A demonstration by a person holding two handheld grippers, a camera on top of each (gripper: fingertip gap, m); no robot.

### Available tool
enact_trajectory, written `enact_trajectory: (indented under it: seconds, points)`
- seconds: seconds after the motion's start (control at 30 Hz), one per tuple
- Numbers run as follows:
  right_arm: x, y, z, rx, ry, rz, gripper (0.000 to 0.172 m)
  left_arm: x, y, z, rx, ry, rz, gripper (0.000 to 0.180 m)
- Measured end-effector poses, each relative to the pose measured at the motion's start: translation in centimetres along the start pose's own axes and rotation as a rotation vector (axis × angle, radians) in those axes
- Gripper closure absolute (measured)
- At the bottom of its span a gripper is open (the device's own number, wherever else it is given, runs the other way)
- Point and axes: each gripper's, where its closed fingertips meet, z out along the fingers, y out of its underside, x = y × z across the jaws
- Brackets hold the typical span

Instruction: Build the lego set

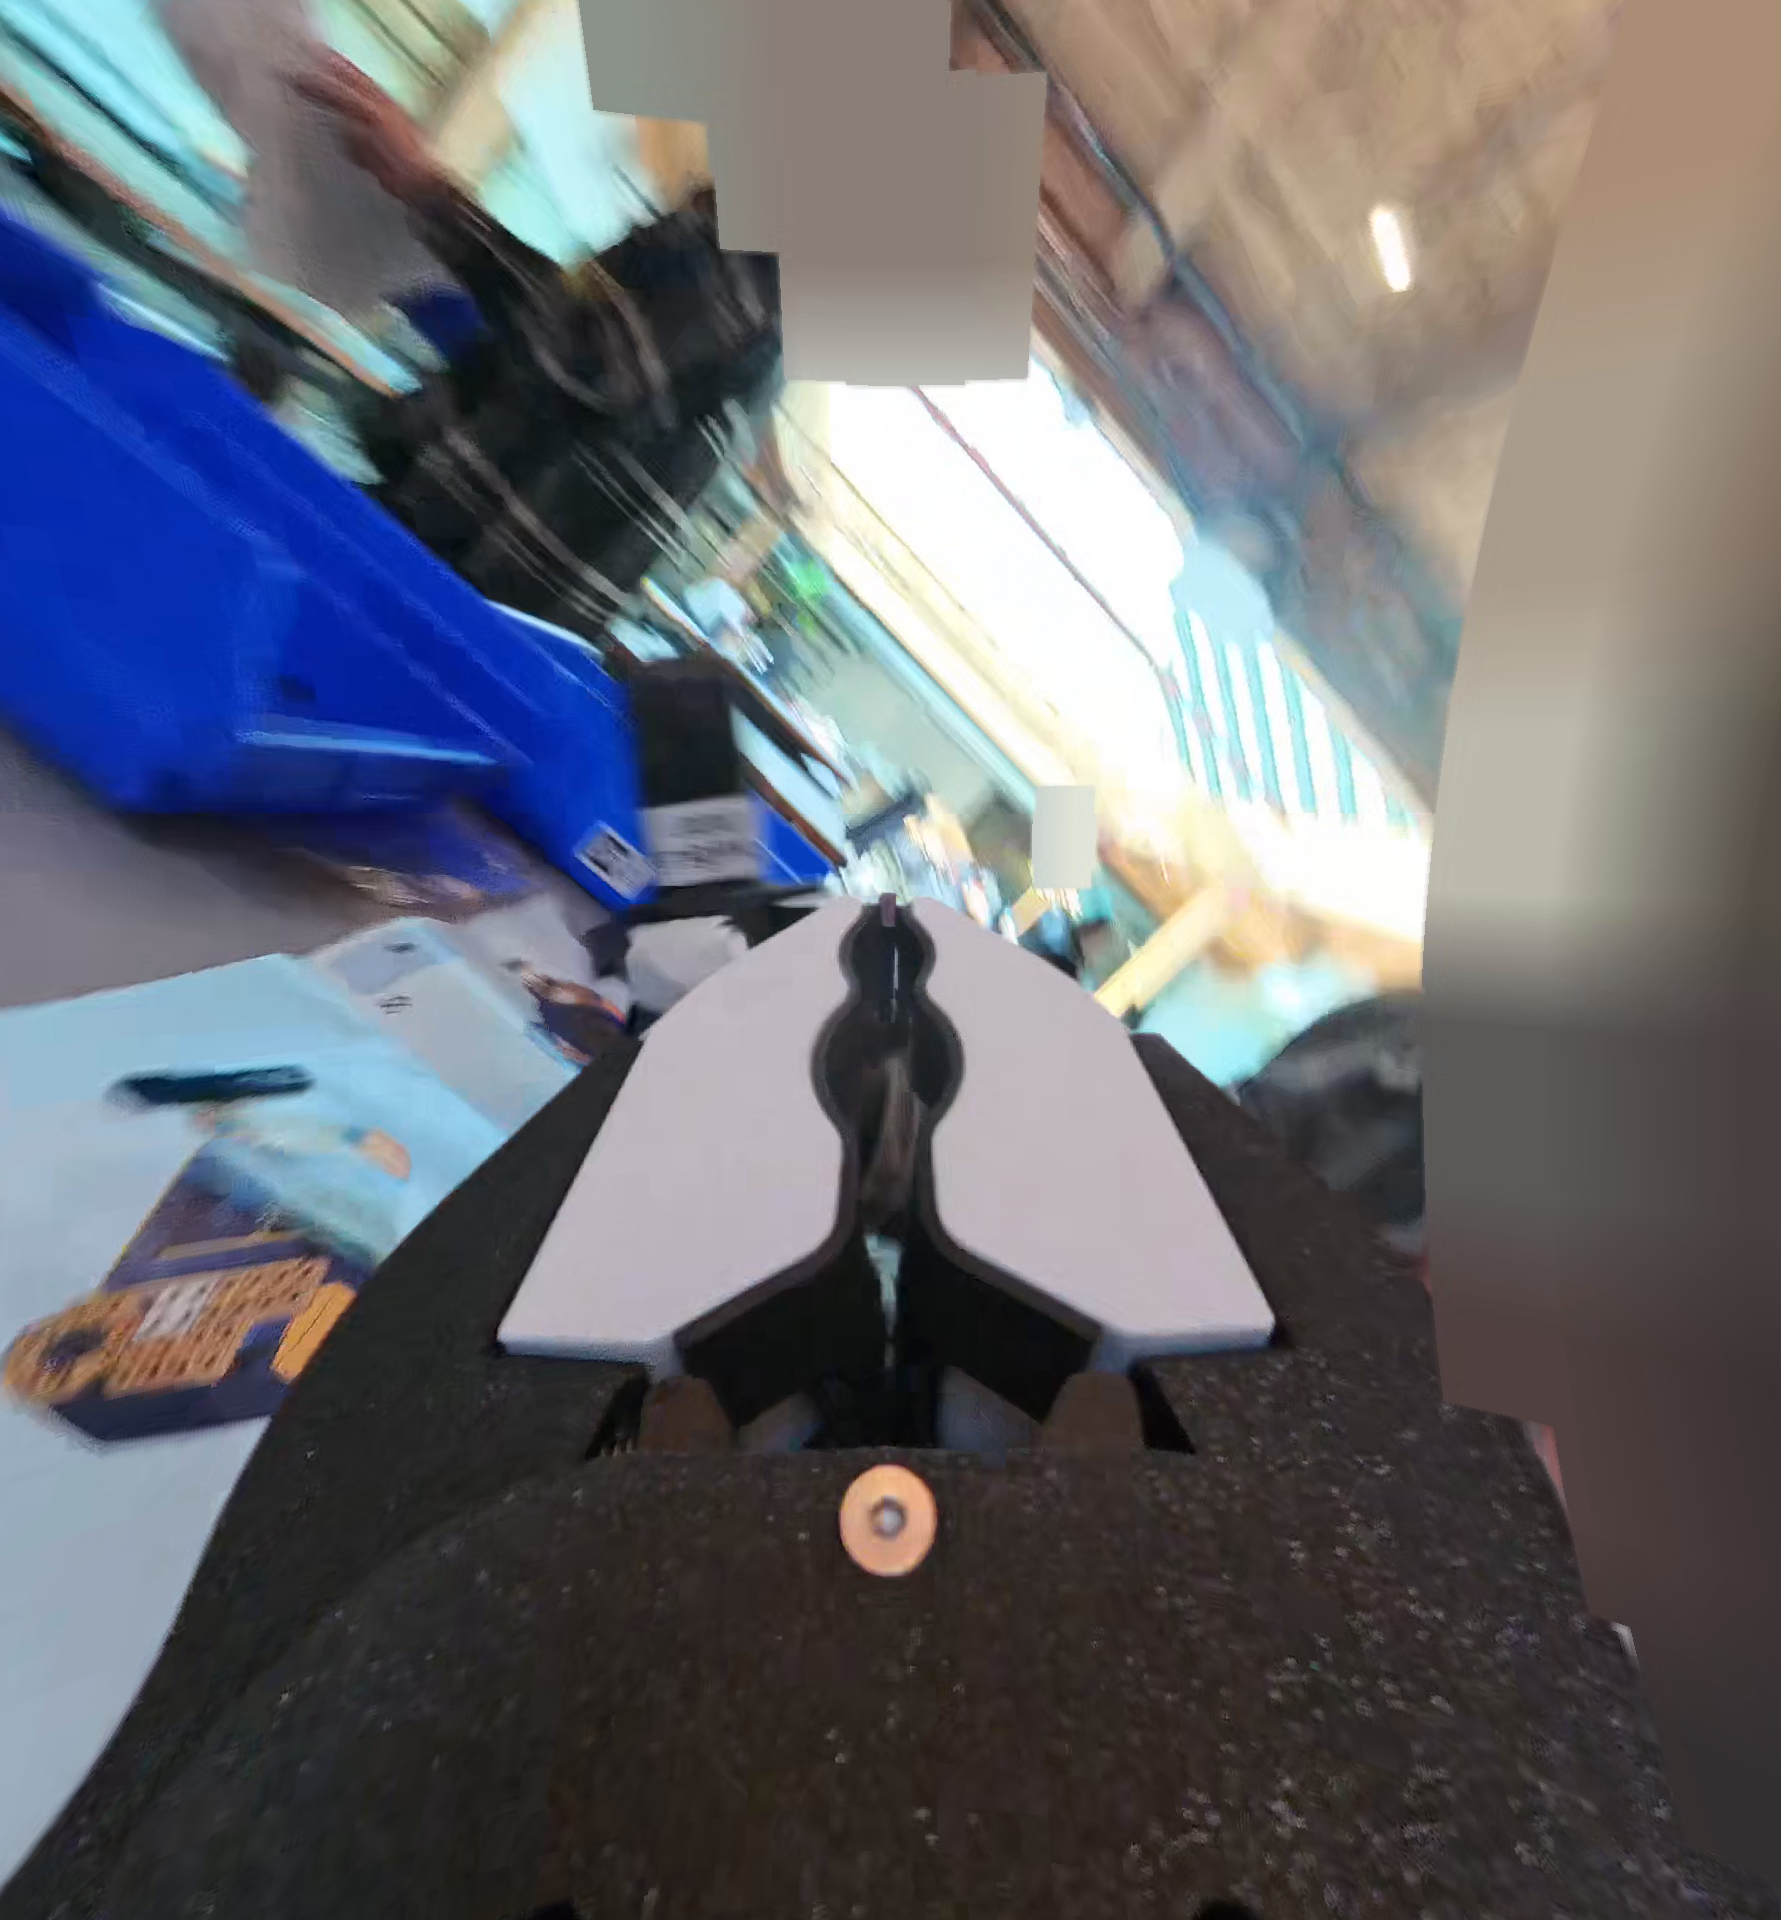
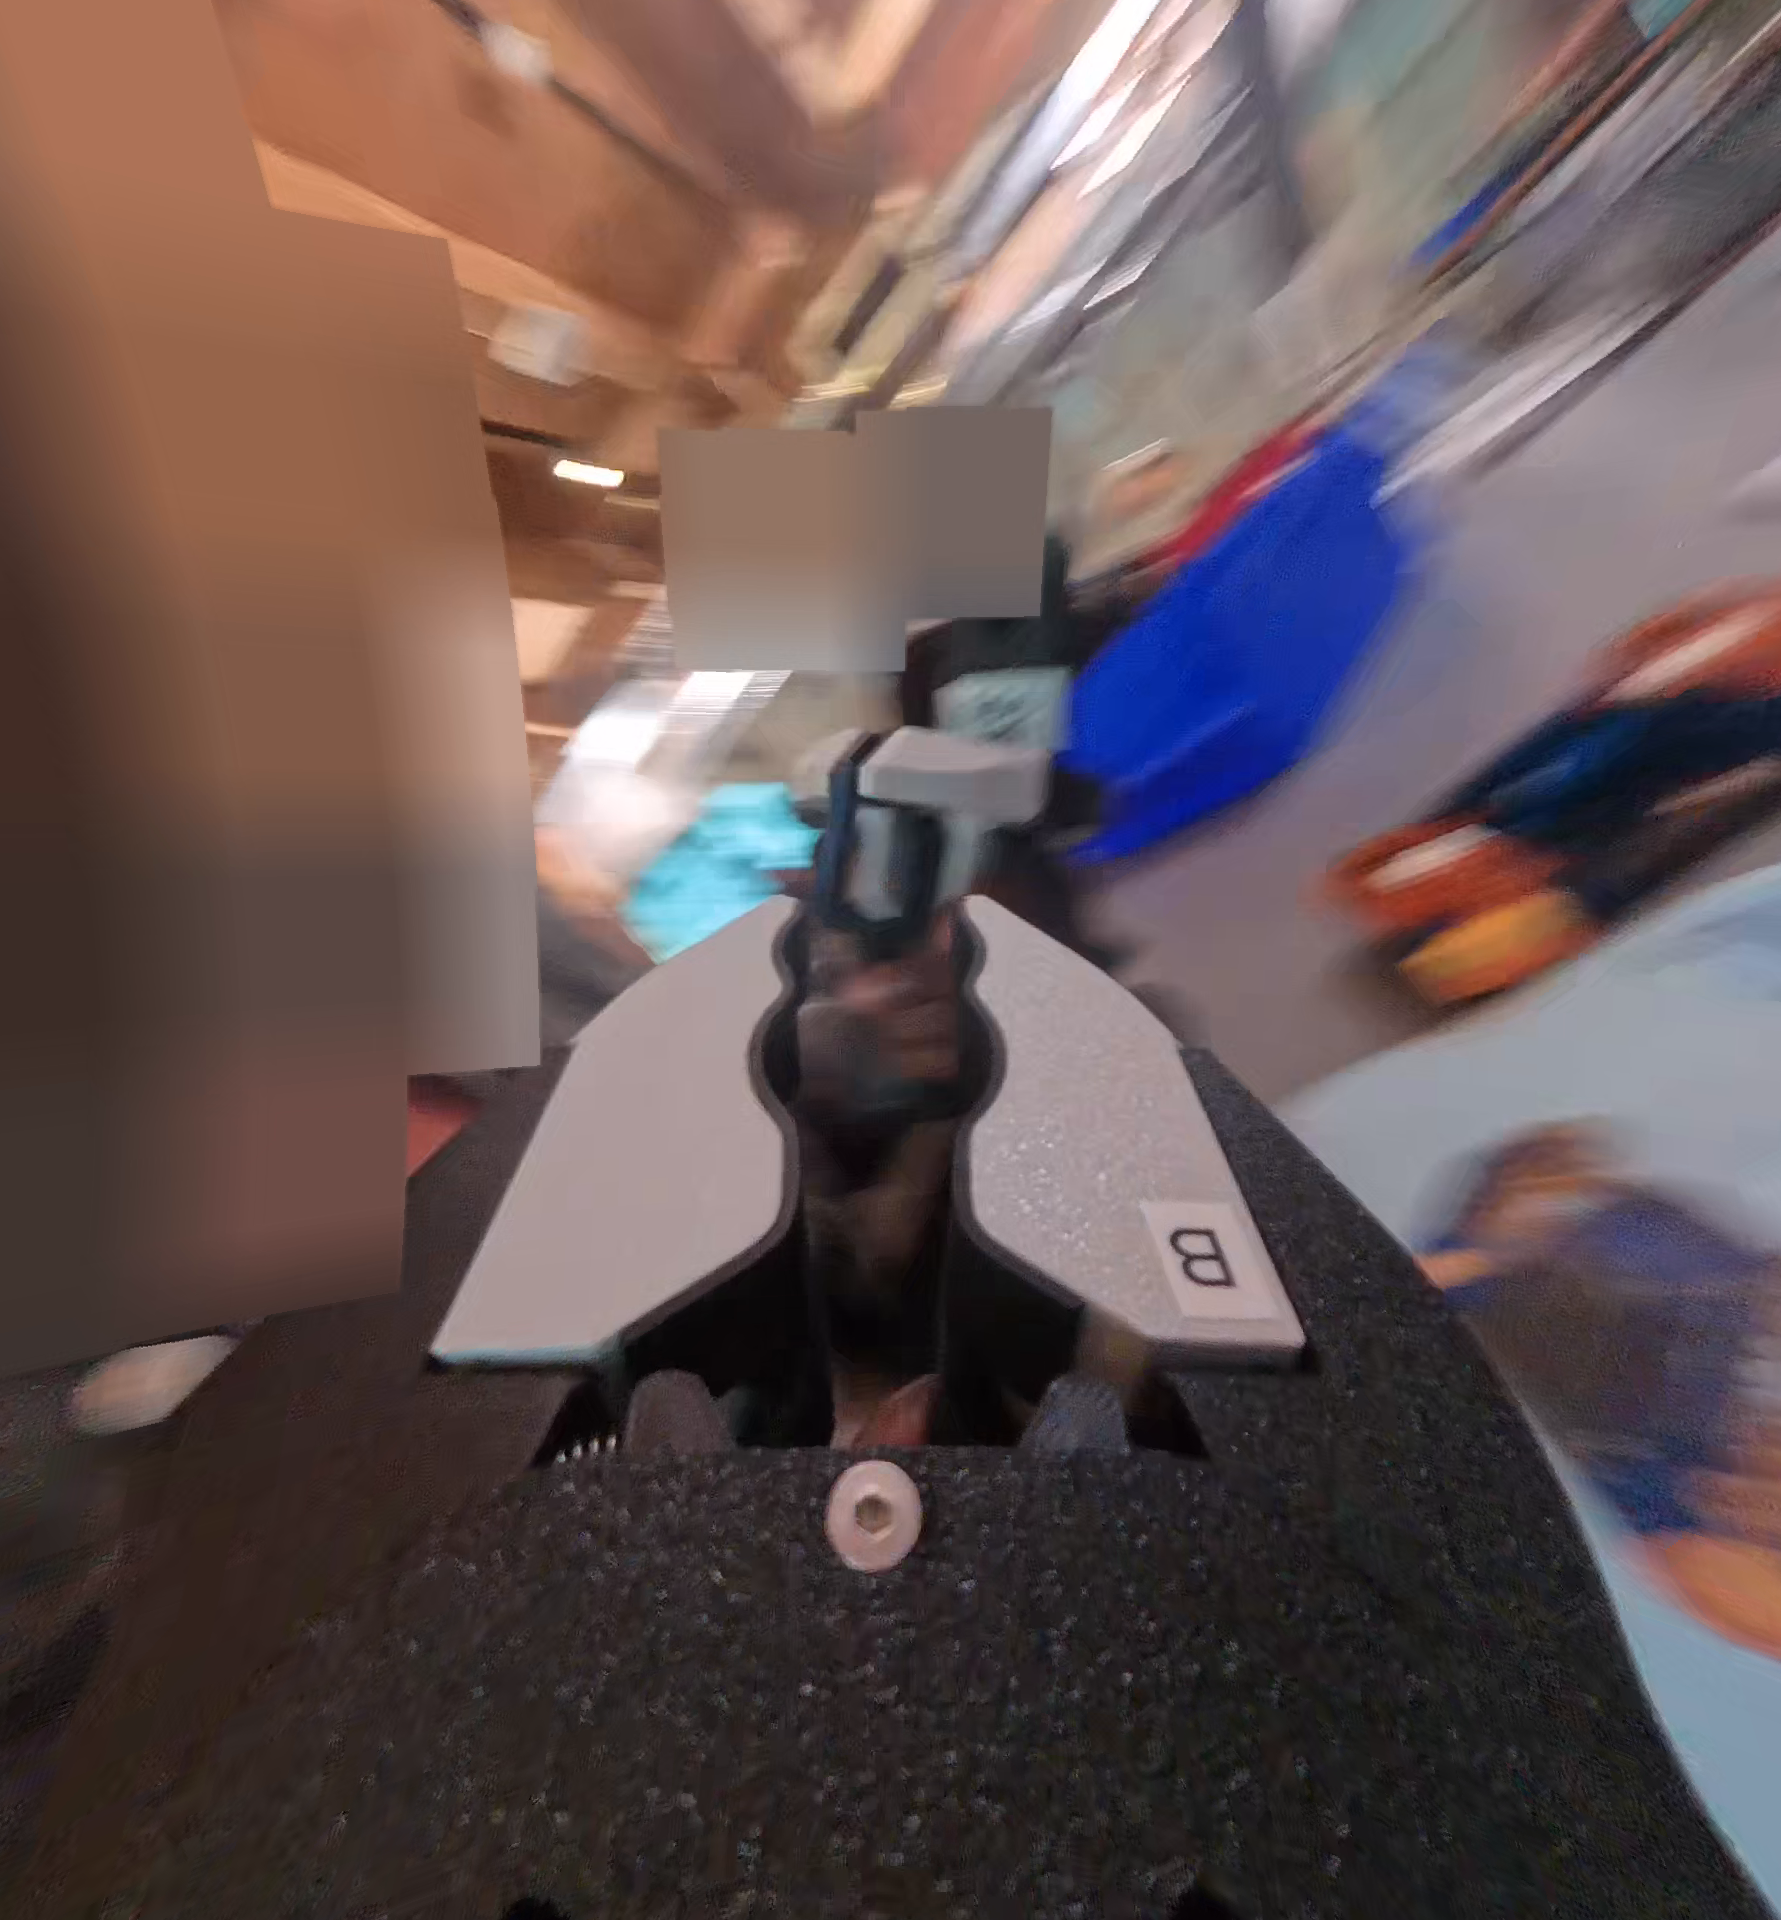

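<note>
Both views are smeared by motion. My left gripper (image 1: 888, 920) is shut, its grey fingers (image 1: 751, 1122) almost touching. A thin dark sliver shows at the tips, and I cannot tell what it is. The gripper hangs above a light blue sheet (image 1: 65, 1143). My right gripper (image 2: 875, 935) is shut on a grey and dark blue T-shaped object (image 2: 917, 821). The object stands up out of the fingertips and stays sharp against the blurred room. Its lower part between the fingers (image 2: 1073, 1143) is blurred and brownish.
A blue bin (image 1: 242, 582) stands at the back left and also shows in the right wrist view (image 2: 1229, 675). A black device with a white label (image 1: 694, 769) stands beside it. Blue and orange packs (image 1: 190, 1320) (image 2: 1592, 810) lie on and near the sheet (image 2: 1644, 987).
</note>
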Motion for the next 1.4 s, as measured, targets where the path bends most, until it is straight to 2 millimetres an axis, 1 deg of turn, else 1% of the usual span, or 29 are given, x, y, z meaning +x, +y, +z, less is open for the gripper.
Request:
enact_trajectory:
  seconds: [0.03, 0.07, 0.1, 0.13, 0.17, 0.2, 0.23, 0.3, 0.47, 0.53, 0.67, 0.73, 0.8, 0.87, 0.97, 1.03, 1.1, 1.2, 1.3, 1.4]
  points:
    - [1.0, -1.1, -0.6, 0.014, 0.183, -0.264, 0.143, -1.1, -0.8, -0.7, 0.097, -0.071, -0.079, 0.179]
    - [1.1, -1.9, -1.0, -0.011, 0.342, -0.561, 0.145, -2.1, -1.1, -1.6, 0.18, -0.136, -0.152, 0.179]
    - [0.8, -2.3, -0.9, -0.067, 0.477, -0.85, 0.147, -2.9, -1.2, -2.3, 0.244, -0.182, -0.209, 0.179]
    - [0.3, -2.4, -0.5, -0.133, 0.577, -1.086, 0.15, -3.3, -0.9, -2.8, 0.28, -0.21, -0.252, 0.179]
    - [-0.1, -2.3, 0.1, -0.188, 0.638, -1.244, 0.153, -3.6, -0.7, -3.2, 0.309, -0.231, -0.283, 0.178]
    - [-0.3, -2.1, 0.8, -0.232, 0.665, -1.322, 0.154, -3.8, -0.6, -3.5, 0.34, -0.244, -0.3, 0.179]
    - [-0.2, -1.6, 1.4, -0.268, 0.66, -1.334, 0.155, -3.9, -0.5, -3.7, 0.366, -0.259, -0.308, 0.178]
    - [0.8, -0.7, 2.2, -0.316, 0.661, -1.262, 0.154, -3.9, -0.6, -4.0, 0.402, -0.264, -0.306, 0.179]
    - [3.2, 0.5, 2.5, -0.403, 0.706, -1.186, 0.154, -3.7, -0.6, -3.9, 0.426, -0.254, -0.316, 0.179]
    - [3.4, 0.4, 2.5, -0.398, 0.717, -1.186, 0.164, -3.8, -0.5, -3.8, 0.424, -0.251, -0.316, 0.179]
    - [3.6, 0.6, 2.4, -0.419, 0.687, -1.145, 0.164, -3.9, -0.2, -4.0, 0.403, -0.257, -0.29, 0.179]
    - [3.7, 0.8, 2.4, -0.428, 0.633, -1.085, 0.164, -3.7, 0.0, -4.2, 0.333, -0.264, -0.213, 0.176]
    - [4.1, 0.6, 2.0, -0.457, 0.589, -1.015, 0.164, -3.4, -0.6, -5.4, 0.262, -0.291, -0.089, 0.169]
    - [5.0, 0.4, 1.5, -0.504, 0.554, -0.941, 0.164, -3.5, -1.4, -7.3, 0.169, -0.377, 0.074, 0.165]
    - [6.1, 0.0, 1.4, -0.569, 0.479, -0.843, 0.164, -5.5, -1.8, -11.1, -0.068, -0.624, 0.356, 0.158]
    - [7.0, -0.4, 1.7, -0.59, 0.443, -0.801, 0.164, -6.5, -2.1, -13.1, -0.162, -0.736, 0.495, 0.154]
    - [7.8, -0.5, 2.0, -0.608, 0.41, -0.77, 0.164, -6.6, -1.9, -13.5, -0.202, -0.735, 0.55, 0.152]
    - [9.2, 0.0, 2.6, -0.67, 0.377, -0.743, 0.164, -7.0, -0.9, -13.2, -0.279, -0.693, 0.554, 0.148]
    - [10.3, 0.1, 3.0, -0.729, 0.356, -0.745, 0.164, -7.4, -0.5, -13.0, -0.319, -0.674, 0.586, 0.148]
    - [11.6, 0.3, 4.3, -0.78, 0.329, -0.746, 0.164, -8.3, -0.4, -13.4, -0.358, -0.703, 0.631, 0.147]
